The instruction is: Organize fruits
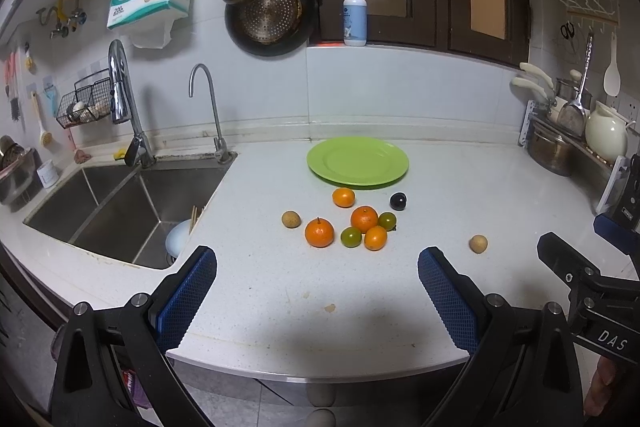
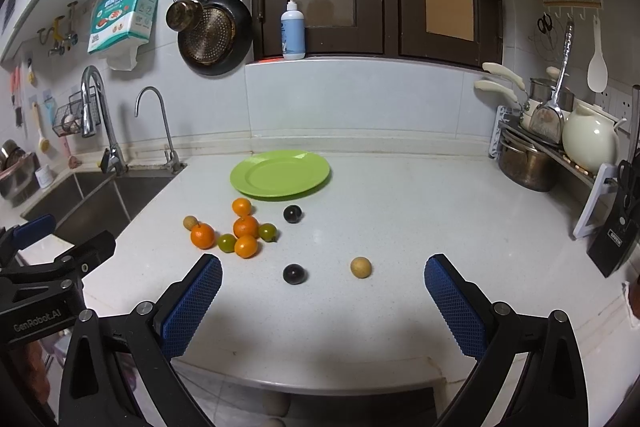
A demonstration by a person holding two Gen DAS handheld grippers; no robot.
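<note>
An empty green plate (image 1: 358, 161) (image 2: 280, 173) sits at the back of the white counter. In front of it lie several fruits: orange mandarins (image 1: 319, 232) (image 2: 202, 235), two green ones (image 1: 351, 237) (image 2: 227, 242), a dark plum (image 1: 398, 201) (image 2: 292, 213), and a tan longan (image 1: 291, 219) (image 2: 190, 222). A second longan (image 1: 478, 243) (image 2: 361, 267) and a second plum (image 2: 294, 273) lie nearer. My left gripper (image 1: 318, 269) is open and empty, short of the cluster. My right gripper (image 2: 322, 277) is open and empty, just short of the near plum and longan.
A steel sink (image 1: 120, 211) with faucets lies left. A dish rack with pots and a white kettle (image 2: 590, 141) stands at the right, with a knife block (image 2: 614, 239) in front. The counter's front edge (image 2: 320, 383) is close below the grippers.
</note>
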